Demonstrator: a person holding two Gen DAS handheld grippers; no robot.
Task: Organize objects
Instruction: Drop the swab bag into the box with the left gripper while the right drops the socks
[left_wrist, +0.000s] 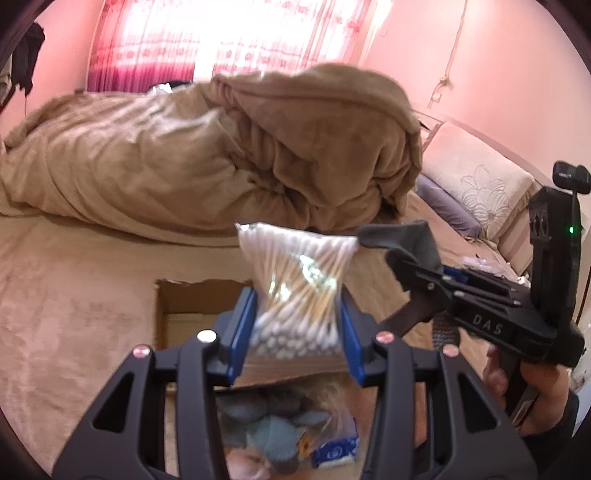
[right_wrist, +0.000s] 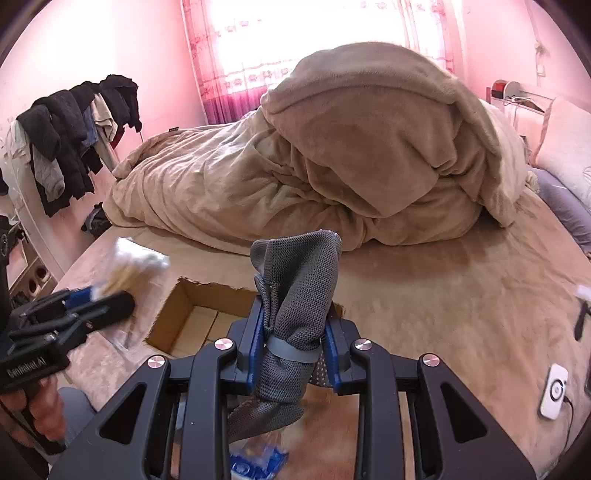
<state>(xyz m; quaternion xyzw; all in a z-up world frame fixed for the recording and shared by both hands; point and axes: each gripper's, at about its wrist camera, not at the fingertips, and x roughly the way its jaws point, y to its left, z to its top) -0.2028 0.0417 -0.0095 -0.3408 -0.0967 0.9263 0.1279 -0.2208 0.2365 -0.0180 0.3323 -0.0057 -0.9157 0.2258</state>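
Two grips: left fingers pinch the cotton-swab bag, right fingers clamp the grey sock.

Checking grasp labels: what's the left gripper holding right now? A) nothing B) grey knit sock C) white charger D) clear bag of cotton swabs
D: in the left wrist view the left gripper has its jaws shut on the clear bag of cotton swabs; the grey knit sock is in the right gripper, above the cardboard box.

grippers 2 | swab bag 1 | grey sock 1 | cardboard box 1
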